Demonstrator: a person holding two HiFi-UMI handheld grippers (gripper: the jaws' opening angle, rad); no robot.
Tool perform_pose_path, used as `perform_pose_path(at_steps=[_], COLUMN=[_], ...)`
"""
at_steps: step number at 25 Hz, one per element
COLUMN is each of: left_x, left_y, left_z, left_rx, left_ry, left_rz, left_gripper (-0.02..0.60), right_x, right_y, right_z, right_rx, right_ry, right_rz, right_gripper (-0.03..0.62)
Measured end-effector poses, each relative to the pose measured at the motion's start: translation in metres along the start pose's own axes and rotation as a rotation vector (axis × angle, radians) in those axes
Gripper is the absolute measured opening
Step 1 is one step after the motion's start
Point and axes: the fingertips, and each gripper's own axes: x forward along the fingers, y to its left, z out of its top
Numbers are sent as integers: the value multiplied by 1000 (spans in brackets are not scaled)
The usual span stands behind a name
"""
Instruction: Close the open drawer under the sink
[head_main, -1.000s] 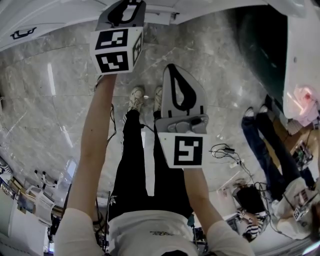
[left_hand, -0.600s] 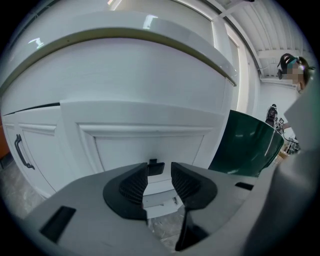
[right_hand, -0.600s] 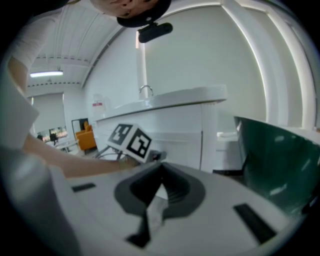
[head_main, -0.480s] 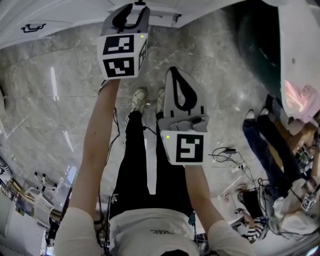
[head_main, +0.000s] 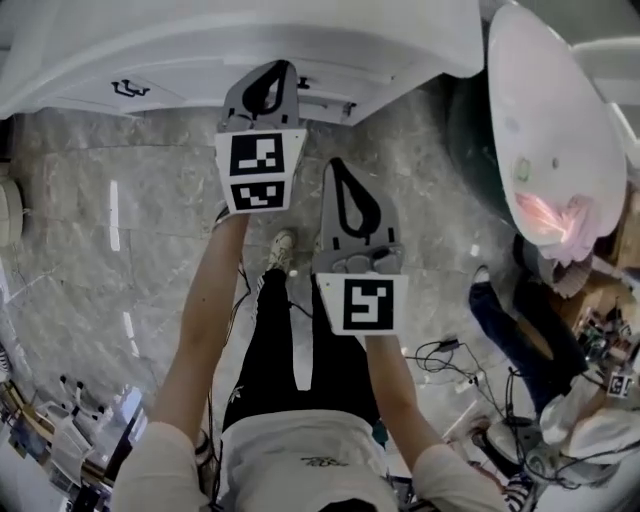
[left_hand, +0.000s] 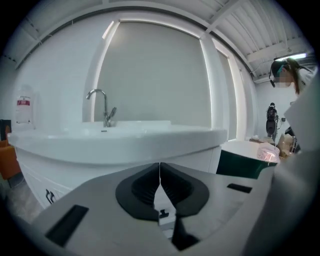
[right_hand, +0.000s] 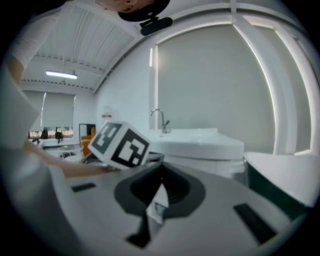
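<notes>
The white sink cabinet (head_main: 200, 60) fills the top of the head view, with a black drawer handle (head_main: 125, 88) on its front. I cannot tell whether a drawer stands open. My left gripper (head_main: 283, 66) is shut and empty, its tips at the cabinet's front edge. In the left gripper view it (left_hand: 159, 165) points at the cabinet below the basin (left_hand: 115, 135) and faucet (left_hand: 102, 107). My right gripper (head_main: 332, 163) is also shut and empty, a little behind and to the right. In its own view it (right_hand: 161, 176) faces the basin (right_hand: 200, 142).
A white tub with a dark green side (head_main: 540, 150) stands at the right, close to the cabinet. Another person's legs (head_main: 510, 340) and loose cables (head_main: 445, 350) are on the marble floor at right. My own legs (head_main: 270, 340) are below the grippers.
Both grippers have risen, and the cabinet and tub now show much larger in the head view. The left gripper's jaws have come together.
</notes>
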Motion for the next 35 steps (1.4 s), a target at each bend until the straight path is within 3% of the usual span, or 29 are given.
perform_pose_path(at_steps=[7, 11, 15, 22, 25, 30, 35], left_x=[-90, -152, -222, -317, -341, -359, -361], left_y=[6, 5, -5, -17, -21, -28, -16], left_z=[146, 222, 271, 293, 287, 285, 277], left_rx=[39, -3, 60, 6, -63, 9, -3], left_ry=[-184, -285, -354, -442, -466, -501, -508], left_rz=[-13, -17, 0, -41, -52, -61, -51], left_gripper=[20, 20, 20, 20, 20, 20, 20], right_x=[-18, -40, -74, -124, -141, -152, -156], right_y=[12, 18, 33, 63, 69, 76, 90], right_z=[114, 172, 222, 253, 252, 248, 249], right_rx=[21, 5, 27, -32, -29, -58, -64], right_ry=[-114, -145, -187, -211, -223, -229, -267], right_rz=[-43, -73, -92, -83, -93, -105, -88], right_gripper=[29, 29, 29, 29, 29, 29, 29])
